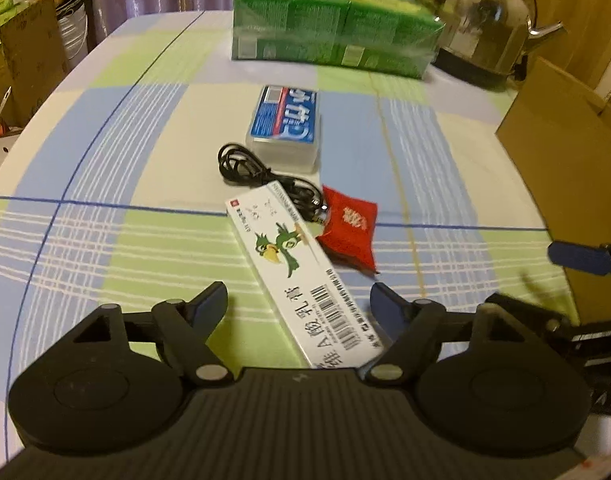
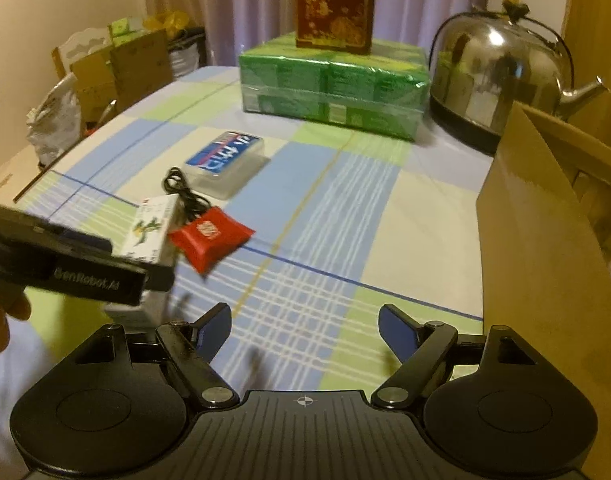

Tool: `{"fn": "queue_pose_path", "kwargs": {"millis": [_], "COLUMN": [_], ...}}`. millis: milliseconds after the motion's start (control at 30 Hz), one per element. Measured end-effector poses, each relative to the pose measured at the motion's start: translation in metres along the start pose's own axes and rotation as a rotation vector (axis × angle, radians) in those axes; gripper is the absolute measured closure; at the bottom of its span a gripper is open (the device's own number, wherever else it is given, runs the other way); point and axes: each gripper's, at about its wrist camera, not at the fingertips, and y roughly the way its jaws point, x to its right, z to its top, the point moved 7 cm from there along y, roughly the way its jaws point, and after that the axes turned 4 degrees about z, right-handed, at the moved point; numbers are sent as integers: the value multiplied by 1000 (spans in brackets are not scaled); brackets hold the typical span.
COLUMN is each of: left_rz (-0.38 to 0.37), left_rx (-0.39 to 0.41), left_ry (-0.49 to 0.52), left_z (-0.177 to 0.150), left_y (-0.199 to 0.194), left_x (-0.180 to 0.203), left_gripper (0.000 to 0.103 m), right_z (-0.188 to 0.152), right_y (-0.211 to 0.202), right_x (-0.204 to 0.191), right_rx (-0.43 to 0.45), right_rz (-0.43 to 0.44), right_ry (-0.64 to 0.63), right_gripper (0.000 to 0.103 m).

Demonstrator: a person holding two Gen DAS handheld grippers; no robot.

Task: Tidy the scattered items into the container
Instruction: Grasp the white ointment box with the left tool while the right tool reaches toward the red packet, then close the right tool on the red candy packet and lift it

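Left gripper (image 1: 299, 304): fingers spread wide apart, nothing between the pads; the near end of the white carton (image 1: 301, 276) lies on the counter (image 1: 105, 240) in the gap between them, touching neither as far as the left wrist view shows. Right gripper (image 2: 305, 326): fingers likewise wide apart and empty, above bare checked cloth; the left gripper body crosses this view at 9 o'clock.

White carton: long, flat, rectangular; long axis runs from 6 o'clock up toward 11 o'clock in the left wrist view; top face white with a green bird figure, a barcode and black characters near the close end.

Red pouch (image 1: 349, 232): small, square, cushion-shaped, with a pale emblem on its top face; lies at 3 o'clock of the carton's middle, just beside it.

Black cable (image 1: 257, 176): coiled loosely; its plug end reaches the gap between carton and pouch; the coil lies at 12 o'clock of the carton's far end.

Blue-labelled clear case (image 1: 285, 128): flat, rectangular; long axis toward 12 o'clock; just beyond the cable.

Cardboard box (image 2: 545, 260): brown, open flap raised, at 3 o'clock on the counter edge.

Farther at 12 o'clock: green wrapped pack (image 1: 333, 32); steel kettle (image 1: 485, 20) at 1 o'clock.
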Motion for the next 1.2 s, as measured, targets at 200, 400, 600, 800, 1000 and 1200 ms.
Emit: {"fn": "queue_pose_path", "kwargs": {"millis": [200, 400, 600, 800, 1000, 1200], "left_rz": [31, 87, 98, 87, 82, 59], "left_rx": [14, 13, 34, 40, 56, 61], "left_ry": [55, 128, 124, 109, 88, 75], "left_z": [2, 2, 7, 8, 12, 14], "left_y": [5, 2, -3, -2, -3, -2], "left_x": [-3, -25, -48, -61, -66, -66], "left_gripper": [61, 70, 70, 70, 70, 66], "right_z": [6, 16, 31, 30, 32, 38], "right_y": [11, 15, 29, 56, 74, 87], "right_x": [2, -3, -23, -49, -58, -63], "right_rx": [3, 39, 54, 41, 32, 34], "right_rz": [13, 66, 116, 158, 185, 152], "right_ry": [14, 63, 54, -104, -119, -110], "right_gripper": [24, 28, 36, 36, 36, 35]}}
